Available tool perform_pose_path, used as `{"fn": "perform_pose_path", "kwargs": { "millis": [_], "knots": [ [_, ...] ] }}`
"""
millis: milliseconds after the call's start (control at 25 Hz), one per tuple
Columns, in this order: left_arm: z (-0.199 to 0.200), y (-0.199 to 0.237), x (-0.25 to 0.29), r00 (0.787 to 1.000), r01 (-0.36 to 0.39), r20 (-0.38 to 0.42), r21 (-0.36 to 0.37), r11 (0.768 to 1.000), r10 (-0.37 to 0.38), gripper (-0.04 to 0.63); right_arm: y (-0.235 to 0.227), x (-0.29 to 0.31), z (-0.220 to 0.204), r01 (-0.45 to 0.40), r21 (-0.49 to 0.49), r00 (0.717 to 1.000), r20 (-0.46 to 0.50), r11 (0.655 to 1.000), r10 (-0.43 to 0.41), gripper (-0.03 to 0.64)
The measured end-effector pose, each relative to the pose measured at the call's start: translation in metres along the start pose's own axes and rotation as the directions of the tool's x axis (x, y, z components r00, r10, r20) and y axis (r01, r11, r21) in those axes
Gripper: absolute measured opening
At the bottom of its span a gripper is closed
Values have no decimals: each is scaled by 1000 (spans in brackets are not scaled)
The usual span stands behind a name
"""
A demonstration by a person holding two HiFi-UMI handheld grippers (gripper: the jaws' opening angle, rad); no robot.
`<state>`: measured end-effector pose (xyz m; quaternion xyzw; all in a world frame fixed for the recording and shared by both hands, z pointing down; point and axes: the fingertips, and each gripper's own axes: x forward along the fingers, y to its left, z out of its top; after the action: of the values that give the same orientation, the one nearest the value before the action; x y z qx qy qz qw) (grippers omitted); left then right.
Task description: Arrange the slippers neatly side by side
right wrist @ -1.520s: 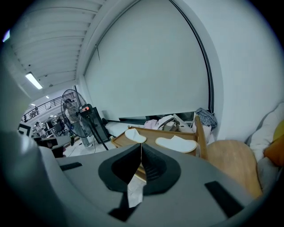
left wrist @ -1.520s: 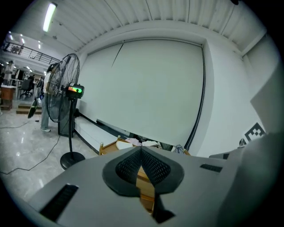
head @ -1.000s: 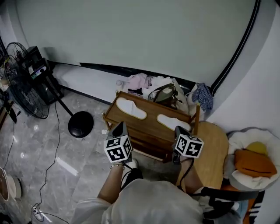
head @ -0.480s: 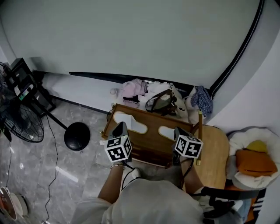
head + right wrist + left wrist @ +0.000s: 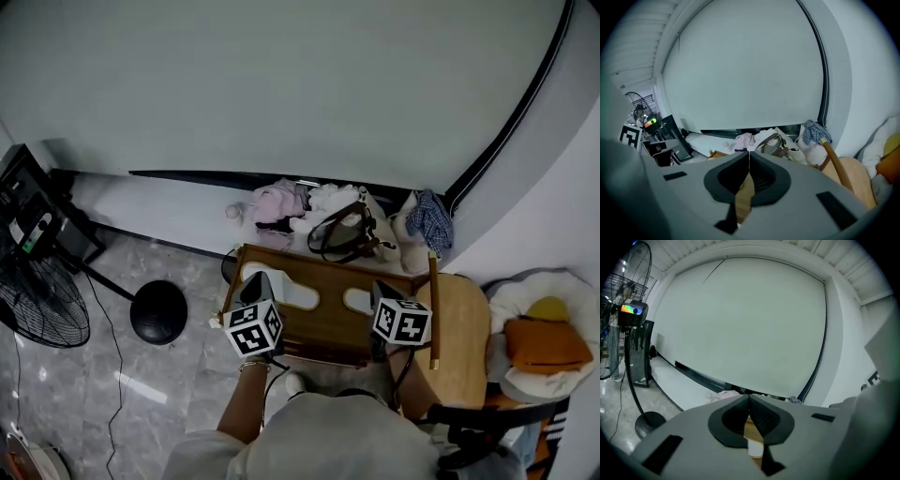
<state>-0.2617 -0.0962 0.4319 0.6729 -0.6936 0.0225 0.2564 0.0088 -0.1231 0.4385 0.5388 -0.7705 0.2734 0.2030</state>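
Note:
Two white slippers lie apart on top of a low wooden rack (image 5: 323, 323): the left slipper (image 5: 292, 293) and the right slipper (image 5: 357, 301). My left gripper (image 5: 260, 277) hovers over the near end of the left slipper, its jaws shut and empty. My right gripper (image 5: 378, 285) hangs by the right slipper's right end, also shut with nothing held. In the left gripper view the jaws (image 5: 749, 397) meet, and a strip of wood and white slipper (image 5: 755, 449) shows below them. The right gripper view shows the jaws (image 5: 749, 154) closed over the rack's wood (image 5: 744, 197).
Clothes and a brown-strapped bag (image 5: 345, 228) are piled behind the rack by the wall. A round wooden table (image 5: 464, 328) stands at the right, with an orange cushion (image 5: 547, 345) beyond it. A standing fan (image 5: 42, 309) and its round base (image 5: 157, 311) are on the left floor.
Both grippers have moved forward toward the rack, still shut. The rack and slippers now sit closer under them, and the fan has slid to the left edge of view.

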Motion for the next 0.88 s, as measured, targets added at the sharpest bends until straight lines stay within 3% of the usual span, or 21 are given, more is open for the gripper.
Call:
{"fn": "perform_pose_path", "kwargs": {
  "millis": [320, 880],
  "knots": [
    [-21, 3, 15, 999, -21, -44, -15, 1000, 20, 17, -8, 14, -3, 7, -8, 1000, -27, 1000, -8, 34],
    [-43, -6, 26, 990, -100, -97, 0, 995, 100, 17, -23, 48, -2, -58, -5, 996, -66, 998, 57, 34]
  ]
}}
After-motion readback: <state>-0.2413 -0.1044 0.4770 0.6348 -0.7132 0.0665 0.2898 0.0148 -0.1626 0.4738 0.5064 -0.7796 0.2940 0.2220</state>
